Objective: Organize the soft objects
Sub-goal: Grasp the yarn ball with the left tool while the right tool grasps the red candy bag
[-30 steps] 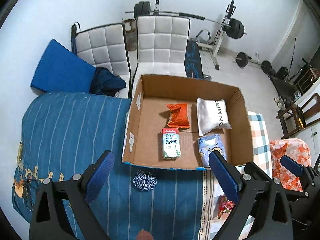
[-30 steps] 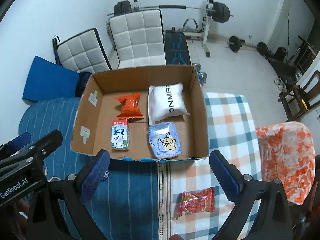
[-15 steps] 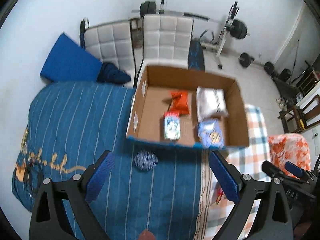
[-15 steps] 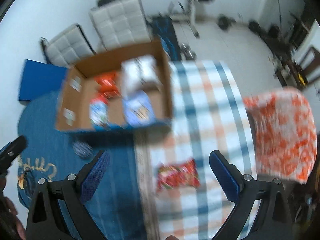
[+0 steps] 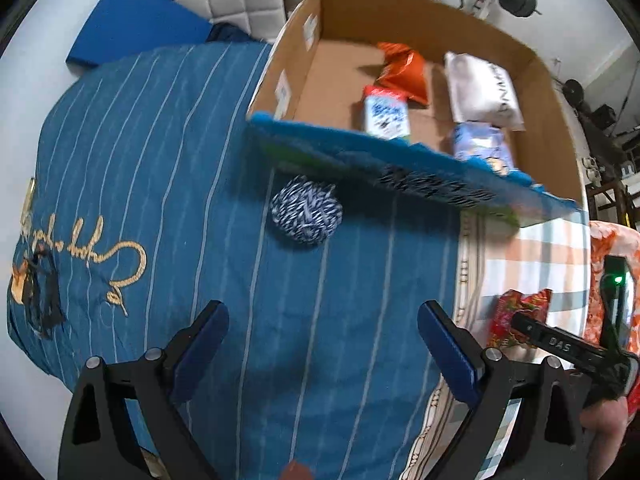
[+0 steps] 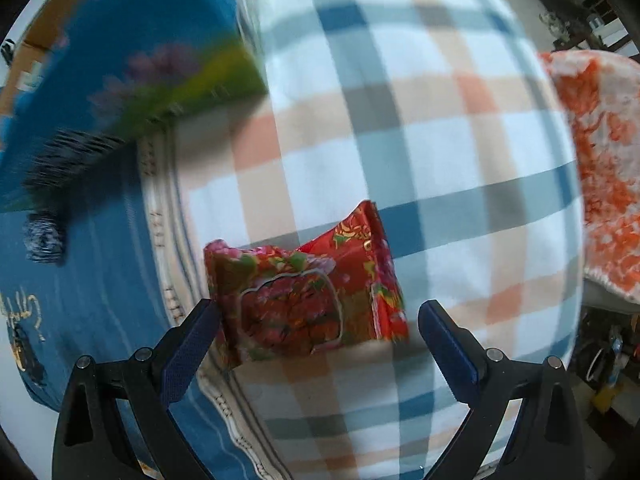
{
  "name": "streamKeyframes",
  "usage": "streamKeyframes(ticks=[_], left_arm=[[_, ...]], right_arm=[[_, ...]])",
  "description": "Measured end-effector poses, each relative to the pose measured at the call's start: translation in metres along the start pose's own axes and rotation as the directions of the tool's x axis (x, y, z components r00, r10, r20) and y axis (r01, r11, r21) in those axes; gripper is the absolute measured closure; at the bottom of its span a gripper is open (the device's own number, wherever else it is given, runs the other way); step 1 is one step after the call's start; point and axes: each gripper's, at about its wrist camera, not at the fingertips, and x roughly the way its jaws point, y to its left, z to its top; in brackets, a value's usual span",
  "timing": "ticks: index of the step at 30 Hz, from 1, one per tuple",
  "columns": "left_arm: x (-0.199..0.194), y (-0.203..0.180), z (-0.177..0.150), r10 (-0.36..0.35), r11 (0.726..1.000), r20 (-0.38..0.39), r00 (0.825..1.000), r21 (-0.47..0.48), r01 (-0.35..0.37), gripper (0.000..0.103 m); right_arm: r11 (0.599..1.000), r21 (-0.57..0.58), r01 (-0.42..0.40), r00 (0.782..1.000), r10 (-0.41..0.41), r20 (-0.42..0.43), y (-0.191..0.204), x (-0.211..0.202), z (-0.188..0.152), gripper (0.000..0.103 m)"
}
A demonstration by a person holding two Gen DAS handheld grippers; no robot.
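Between the right gripper (image 6: pixel 318 330) fingers sits the red floral packet (image 6: pixel 304 292), lying flat on the plaid blanket (image 6: pixel 420 152). Jaws spread wide, nothing held. Left fingertip (image 6: pixel 196 330) is just at the packet's left edge, possibly touching; right fingertip (image 6: pixel 440 336) is clear of the right edge with a gap. Packet looks crinkly, air-filled, soft contents.

Left gripper (image 5: pixel 322 340) also wide open and empty, hovering over the blue striped blanket (image 5: pixel 140 152). Blue-white yarn ball (image 5: pixel 306 210) is well ahead of its fingers, roughly centred between them, just beside the near wall of the cardboard box (image 5: pixel 552 120). Box already holds an orange snack bag (image 5: pixel 402 74), a milk carton (image 5: pixel 386 114), a white pouch (image 5: pixel 482 94) and a light blue tissue pack (image 5: pixel 482 148).

Step in hand, as I read it: right side grabs the packet, left lines up on the yarn.

Notes for doing it well:
- Shift right gripper slightly rightward so the packet is centred before closing, otherwise the left finger shoves it sideways.
- Go low so the pads bracket the packet body, not just the top crimp. Watch for pinching blanket too.
- Close gently; foil will buckle and could slip or pop out.
- Lift straight up, then carry over the box's near wall to the bare floor left of the carton.
- Yarn ball: rolls easily, approach from above, close across its widest part.

Right view is motion-blurred, so fine contact is uncertain.
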Motion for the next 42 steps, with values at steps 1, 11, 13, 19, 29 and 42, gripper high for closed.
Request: streamKeyframes(ticks=[1,11,13,19,29,42], left_arm=[[0.005,0.003,0.001,-0.001,1.0,-0.01,1.0,-0.01,0.001,0.006],[0.048,0.03,0.037,-0.003,0.997,-0.084,0.996,-0.078,-0.004,0.006],[0.057,0.032,0.046,-0.007,0.996,-0.092,0.996,-0.084,0.0,0.006],[0.1,0.03,0.069,-0.015,0.997,-0.141,0.99,-0.073,0.004,0.006],[0.134,0.02,0.079,-0.066,0.998,-0.157,0.985,-0.026,0.062,0.047],[0.101,-0.019,-0.025,-0.101,0.989,-0.184,0.978,0.089,0.119,0.048]], right_arm=[[1.0,0.004,-0.013,1.0,0.013,-0.011,0.0,0.006,0.001,0.002],[0.998,-0.064,-0.019,1.0,0.018,-0.02,0.037,0.016,-0.008,0.056],[0.997,-0.07,-0.017,1.0,0.016,-0.022,0.038,0.017,-0.009,0.057],[0.997,-0.05,-0.06,0.997,0.057,-0.043,0.029,0.014,-0.013,0.06],[0.996,-0.061,-0.072,0.995,0.068,-0.069,0.018,0.005,0.022,0.063],[0.98,-0.129,-0.15,0.982,0.132,-0.138,0.036,0.006,-0.007,0.063]])
